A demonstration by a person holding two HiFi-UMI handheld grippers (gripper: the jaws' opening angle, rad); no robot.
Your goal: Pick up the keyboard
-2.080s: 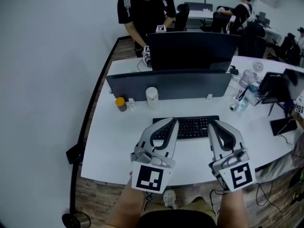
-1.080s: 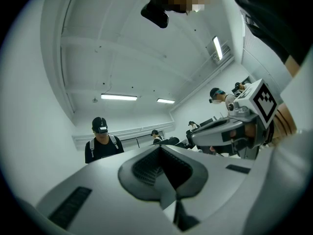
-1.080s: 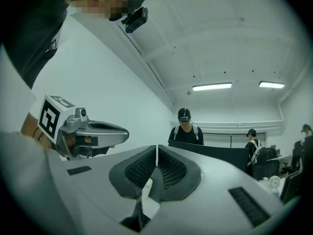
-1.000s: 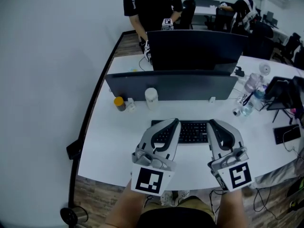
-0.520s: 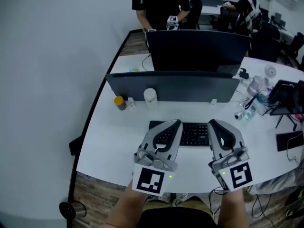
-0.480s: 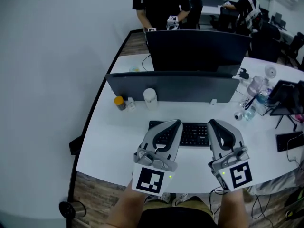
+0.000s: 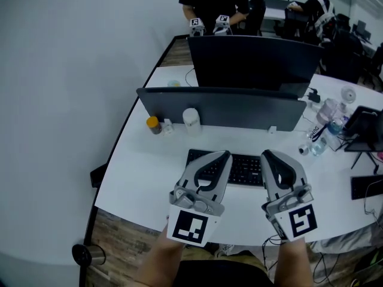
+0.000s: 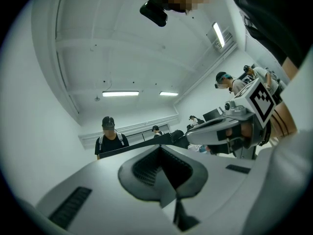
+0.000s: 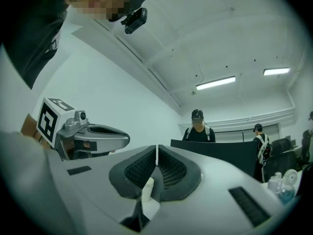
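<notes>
A black keyboard (image 7: 244, 168) lies flat on the white desk (image 7: 143, 172), in front of the dark divider. In the head view my left gripper (image 7: 225, 154) hovers over the keyboard's left part and my right gripper (image 7: 265, 154) over its right part; both hide part of it. Both point level towards the divider, jaws shut with nothing between them. In the left gripper view my left gripper (image 8: 160, 148) shows closed pads, and the right gripper (image 8: 234, 129) appears beside it. In the right gripper view my right gripper (image 9: 156, 151) is closed too. The keyboard shows in neither gripper view.
A dark divider (image 7: 221, 107) and a monitor back (image 7: 254, 61) stand behind the keyboard. A white cup (image 7: 191, 119) and a small yellow-capped jar (image 7: 154, 124) sit by the divider. Bottles (image 7: 320, 137) and devices lie at the right. A person (image 7: 215, 5) stands beyond the desk.
The view has shifted: the desk and keyboard sit slightly lower and more central in the frame. Both grippers stay shut and side by side above the keyboard. The person behind the monitor moved right.
</notes>
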